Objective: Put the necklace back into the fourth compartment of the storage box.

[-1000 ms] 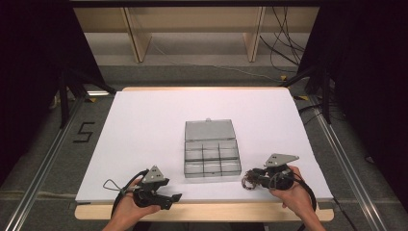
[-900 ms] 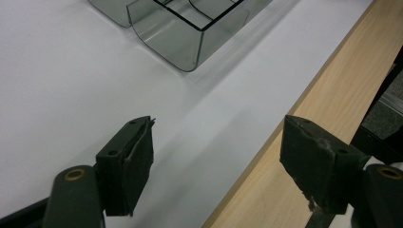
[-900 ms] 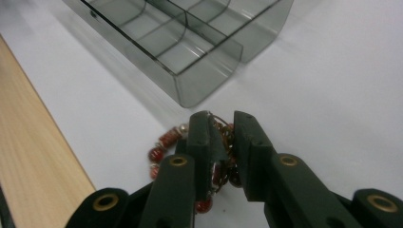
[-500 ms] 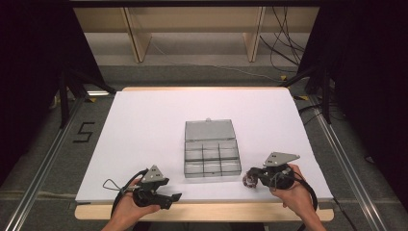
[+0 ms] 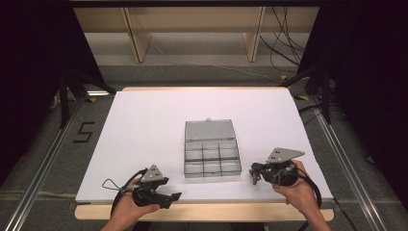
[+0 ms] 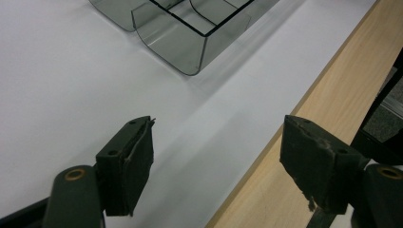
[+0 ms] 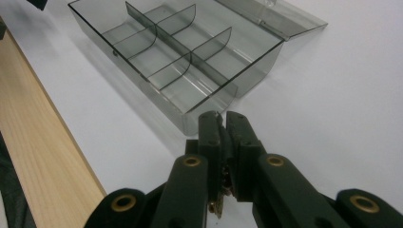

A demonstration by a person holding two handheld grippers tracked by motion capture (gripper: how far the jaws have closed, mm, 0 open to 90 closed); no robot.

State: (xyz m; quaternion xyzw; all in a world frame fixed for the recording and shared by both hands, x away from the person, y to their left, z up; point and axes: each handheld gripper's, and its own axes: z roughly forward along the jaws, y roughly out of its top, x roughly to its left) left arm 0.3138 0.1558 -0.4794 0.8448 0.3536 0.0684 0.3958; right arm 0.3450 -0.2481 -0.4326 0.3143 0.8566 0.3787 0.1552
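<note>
On a white-topped table (image 5: 144,125) with a pale wooden front edge, a clear smoke-grey compartment box (image 5: 212,159) lies open near the middle, its hinged lid (image 5: 210,130) folded flat on the far side and its six divided cells bare. Two hands work from the near edge. At the right, a person's hand holds the right gripper (image 5: 253,174) just beside the box's near right corner, apart from it; its black jaws, which have just been closing, now stand pressed together, and in the right gripper view (image 7: 222,118) a small brass-coloured piece hangs low in the slit between them, too small to identify. At the left, the left gripper (image 5: 174,197) rests low over the table's front edge, well short of the box, its jaws (image 6: 216,156) spread wide with nothing between them, one pad over the white sheet, the other over the wood.
</note>
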